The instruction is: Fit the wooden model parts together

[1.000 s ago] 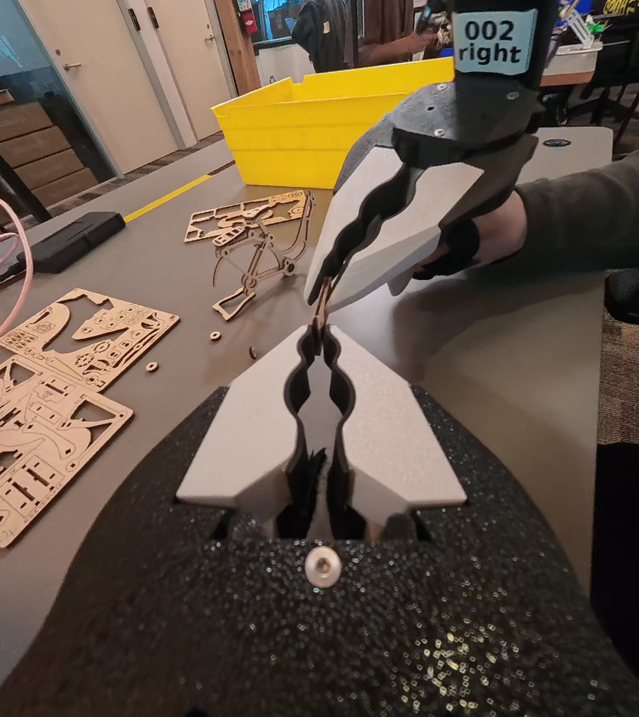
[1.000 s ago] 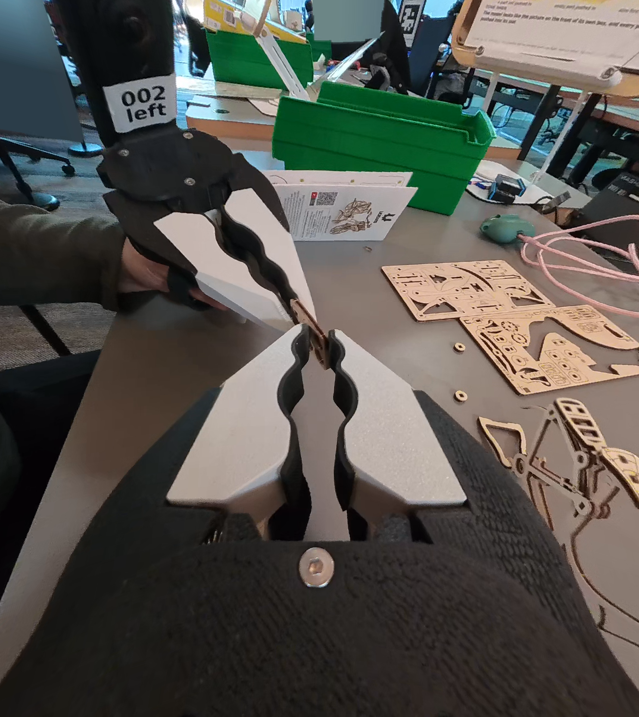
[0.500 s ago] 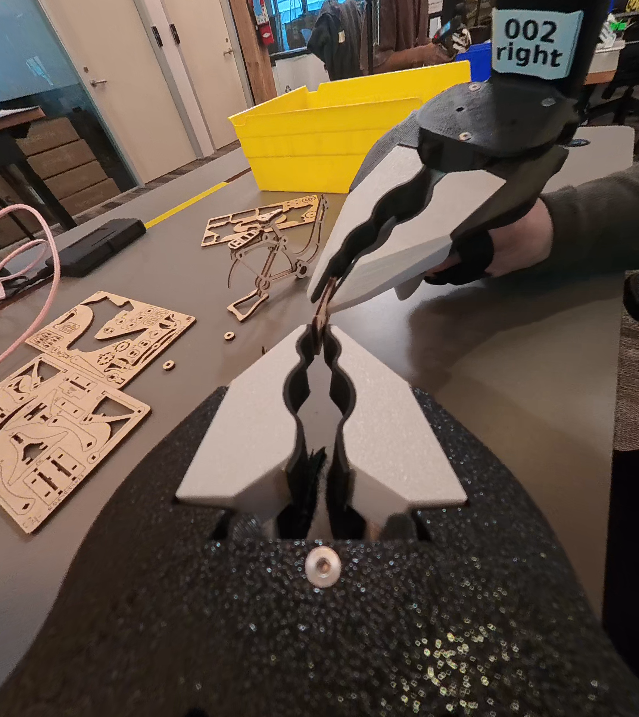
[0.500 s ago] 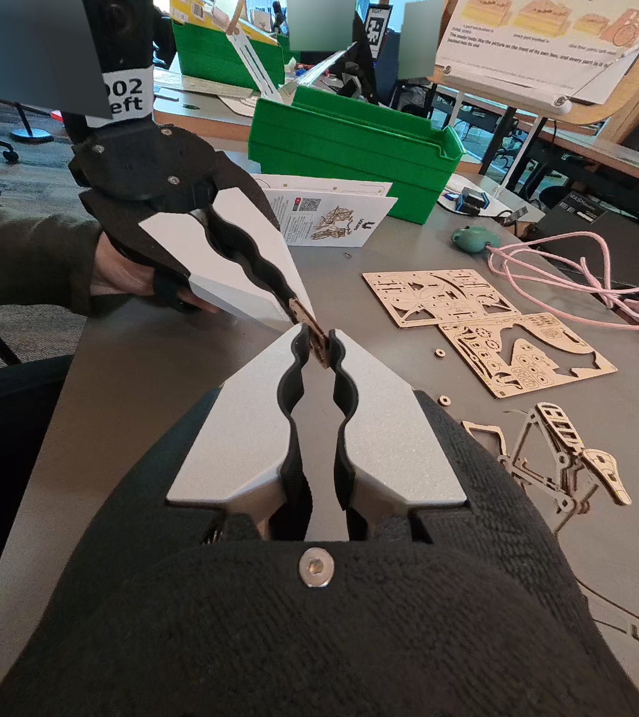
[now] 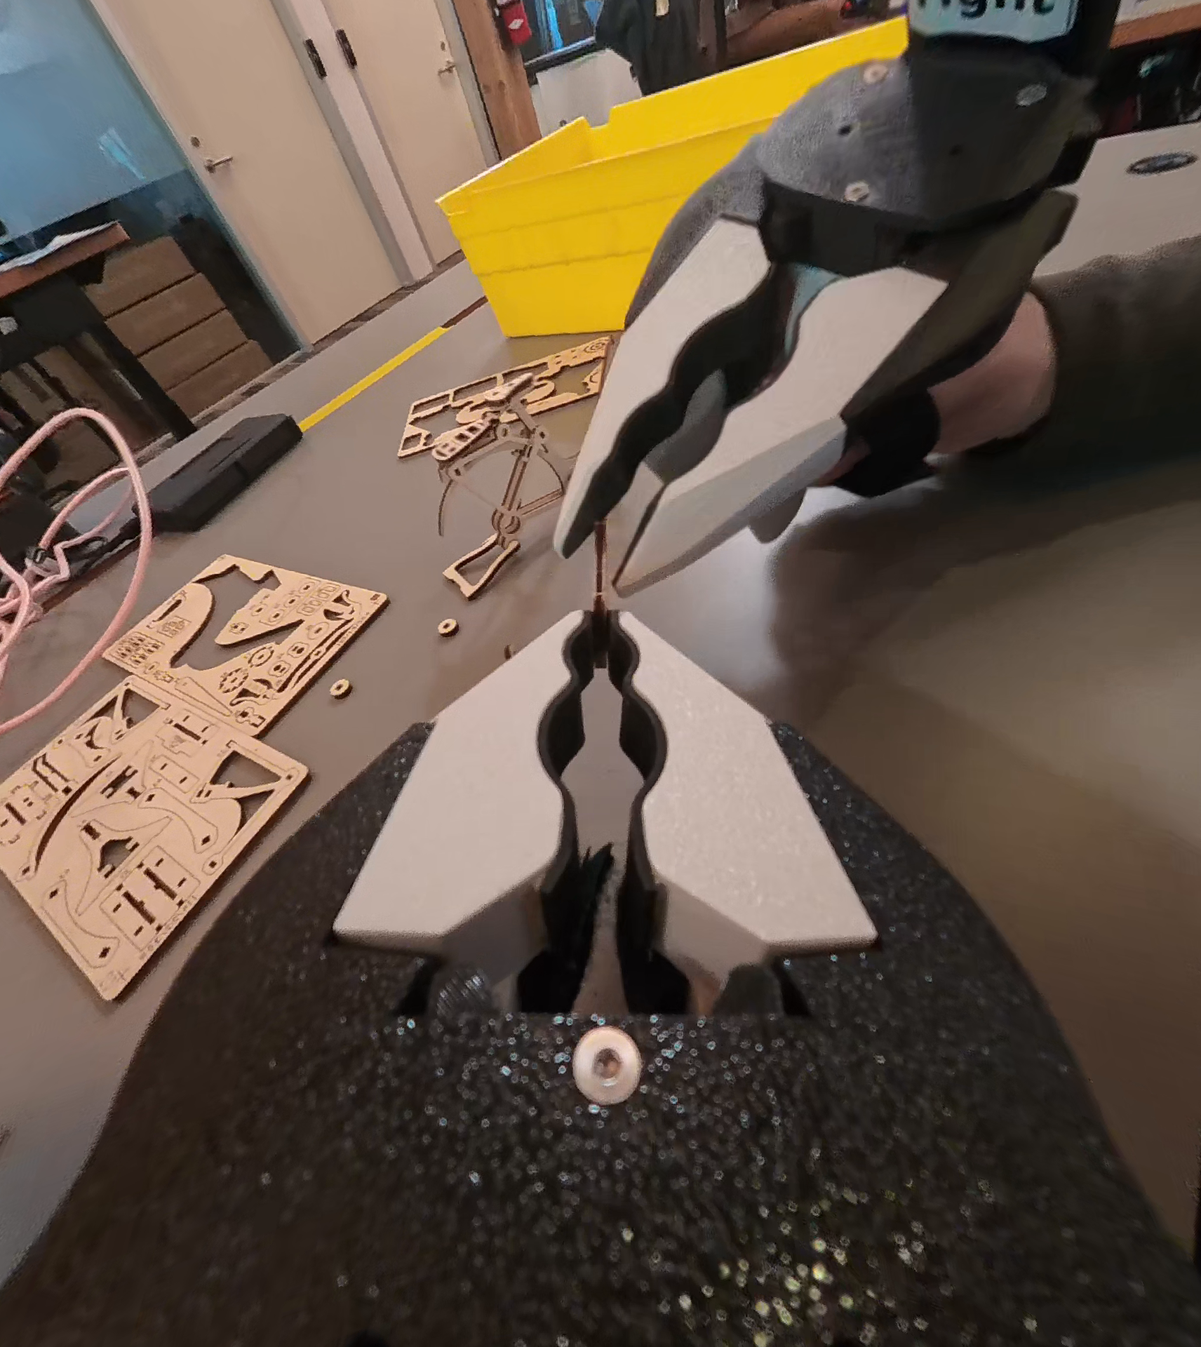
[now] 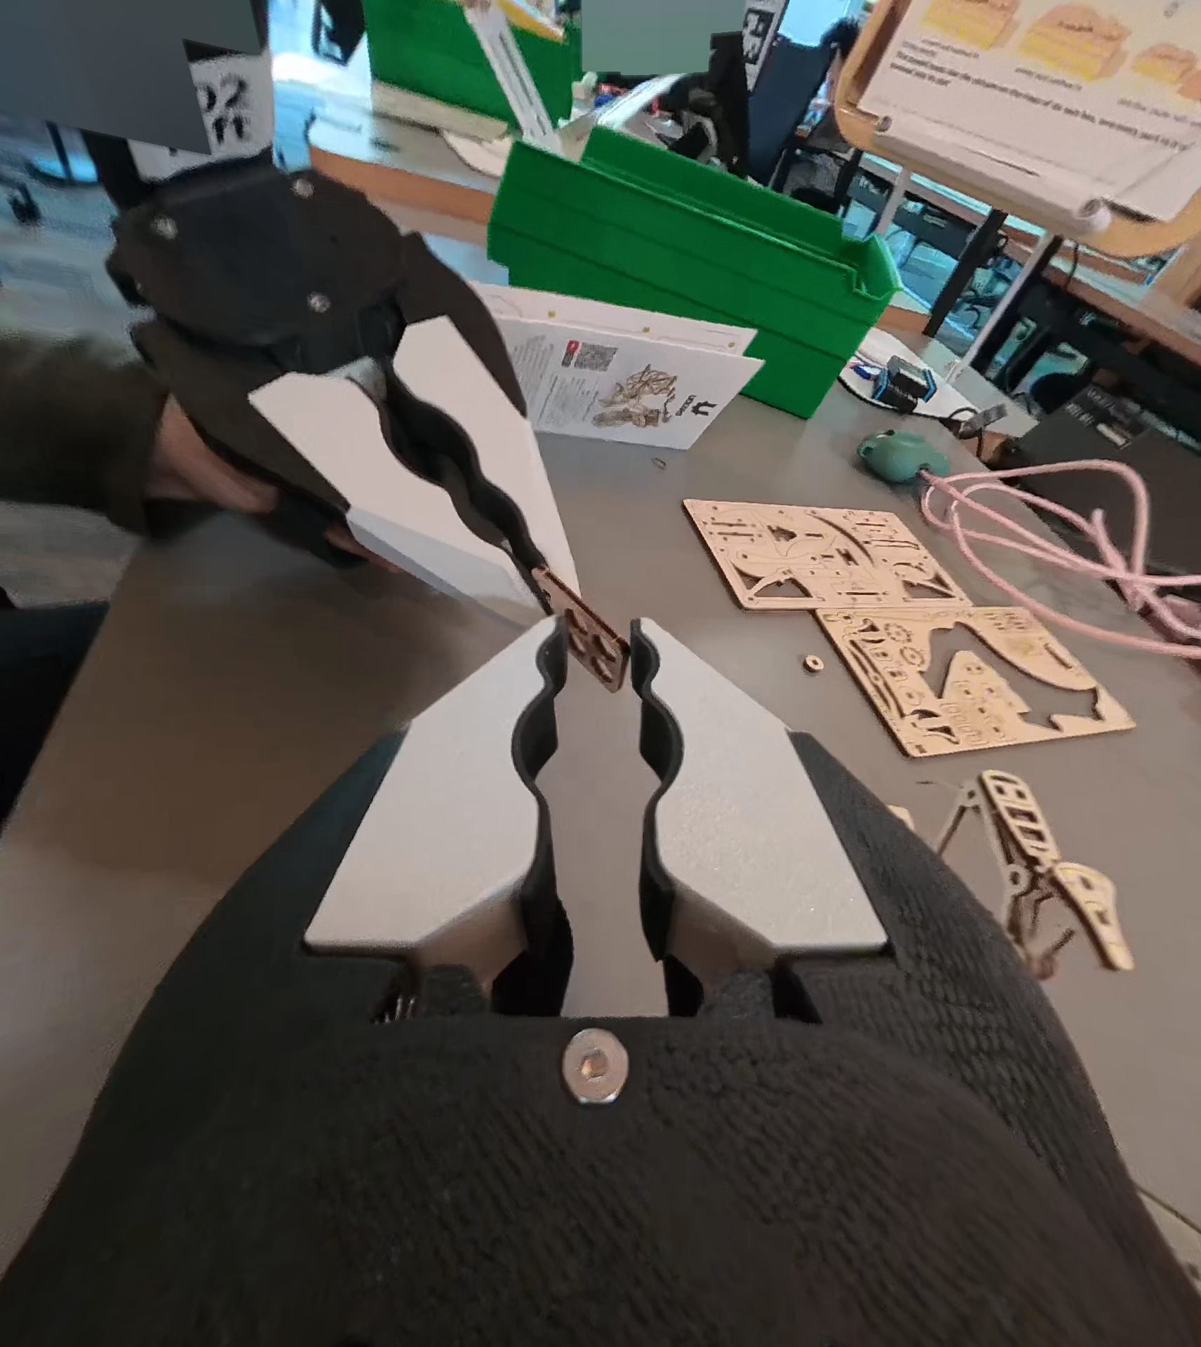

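My left gripper (image 5: 599, 627) is shut on a small flat wooden piece (image 5: 599, 583) with round holes, held above the grey table (image 5: 947, 692). In the right wrist view the piece (image 6: 594, 649) sticks out of the left gripper (image 6: 543, 583) and sits between the spread fingers of my right gripper (image 6: 595, 634), which is open. In the left wrist view the right gripper (image 5: 594, 565) comes down from above around the piece's top edge. A partly built wooden model (image 5: 503, 474) lies on the table; it also shows in the right wrist view (image 6: 1042, 875).
Two cut wooden sheets (image 5: 248, 641) (image 5: 138, 816) and small wooden rings (image 5: 447, 627) lie to the left. A yellow bin (image 5: 583, 219), a black block (image 5: 218, 466) and a pink cord (image 5: 22, 583) stand farther off. A green bin (image 6: 678, 248) and a leaflet (image 6: 627, 379) are at the back. Left and right tips are no more than a few centimetres apart.
My right gripper has opened and let go of the wooden piece, which both grippers held before. The left gripper still holds it. Both views shifted slightly.
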`<state>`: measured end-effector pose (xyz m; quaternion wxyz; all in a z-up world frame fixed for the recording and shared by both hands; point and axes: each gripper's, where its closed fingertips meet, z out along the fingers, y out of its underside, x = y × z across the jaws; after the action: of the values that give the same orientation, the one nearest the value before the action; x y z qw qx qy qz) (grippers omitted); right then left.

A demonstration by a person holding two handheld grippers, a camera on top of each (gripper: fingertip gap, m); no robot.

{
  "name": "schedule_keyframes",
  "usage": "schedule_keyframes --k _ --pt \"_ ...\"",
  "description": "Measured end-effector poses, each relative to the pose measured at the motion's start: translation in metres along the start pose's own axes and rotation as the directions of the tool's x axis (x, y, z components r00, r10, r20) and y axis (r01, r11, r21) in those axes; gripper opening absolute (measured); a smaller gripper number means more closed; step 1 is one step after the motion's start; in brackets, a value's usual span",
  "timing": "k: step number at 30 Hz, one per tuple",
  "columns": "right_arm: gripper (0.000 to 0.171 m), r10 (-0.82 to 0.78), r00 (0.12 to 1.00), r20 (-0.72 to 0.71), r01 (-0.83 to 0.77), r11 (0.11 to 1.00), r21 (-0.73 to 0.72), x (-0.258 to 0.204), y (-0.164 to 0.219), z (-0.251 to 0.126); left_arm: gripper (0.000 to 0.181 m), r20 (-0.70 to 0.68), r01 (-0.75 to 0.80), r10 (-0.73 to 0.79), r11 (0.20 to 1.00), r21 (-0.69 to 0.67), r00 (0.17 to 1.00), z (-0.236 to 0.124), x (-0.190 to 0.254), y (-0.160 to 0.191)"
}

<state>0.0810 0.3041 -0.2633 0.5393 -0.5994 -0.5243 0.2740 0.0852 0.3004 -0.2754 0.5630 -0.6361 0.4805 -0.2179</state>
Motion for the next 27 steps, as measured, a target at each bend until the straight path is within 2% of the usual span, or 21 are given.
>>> schedule_keyframes --k 3,6,7,8,9,10,13,19,22,27 --pt "0.009 -0.065 0.998 0.018 0.065 0.998 -0.011 -0.004 0.000 -0.004 0.001 -0.032 -0.019 0.020 1.000 0.021 0.999 -0.001 0.005 -0.003" --pt "0.006 0.078 0.993 0.094 -0.086 0.993 0.082 -0.004 -0.016 -0.012 0.005 -0.049 0.036 -0.028 0.986 0.164 0.998 -0.008 0.003 -0.022" --pt "0.005 0.149 0.980 0.135 -0.168 0.976 0.139 -0.004 -0.025 -0.015 0.021 -0.060 0.101 -0.089 0.967 0.233 0.994 -0.012 -0.001 -0.032" --pt "0.003 0.222 0.958 0.180 -0.256 0.946 0.197 -0.002 -0.034 -0.019 0.049 -0.071 0.182 -0.169 0.942 0.281 0.983 -0.015 -0.008 -0.038" --pt "0.001 0.290 0.930 0.225 -0.343 0.905 0.252 0.000 -0.042 -0.022 0.061 -0.099 0.256 -0.237 0.918 0.301 0.966 -0.017 -0.013 -0.041" --pt "0.000 0.347 0.899 0.269 -0.420 0.858 0.297 0.003 -0.049 -0.025 0.066 -0.138 0.323 -0.293 0.892 0.316 0.946 -0.019 -0.015 -0.044" --pt "0.000 0.418 0.831 0.368 -0.543 0.753 0.372 0.002 -0.062 -0.026 0.059 -0.259 0.436 -0.359 0.818 0.375 0.897 -0.028 -0.014 -0.056" --pt "0.000 0.422 0.761 0.492 -0.633 0.648 0.423 -0.012 -0.080 -0.017 0.009 -0.398 0.442 -0.274 0.787 0.431 0.876 -0.042 0.004 -0.069" --pt "0.000 0.413 0.764 0.495 -0.628 0.651 0.427 -0.015 -0.081 -0.015 0.015 -0.365 0.377 -0.215 0.803 0.463 0.906 -0.045 0.006 -0.070" --pt "0.000 0.400 0.787 0.470 -0.601 0.671 0.436 -0.015 -0.080 -0.015 0.011 -0.380 0.408 -0.243 0.792 0.453 0.893 -0.044 0.004 -0.069"
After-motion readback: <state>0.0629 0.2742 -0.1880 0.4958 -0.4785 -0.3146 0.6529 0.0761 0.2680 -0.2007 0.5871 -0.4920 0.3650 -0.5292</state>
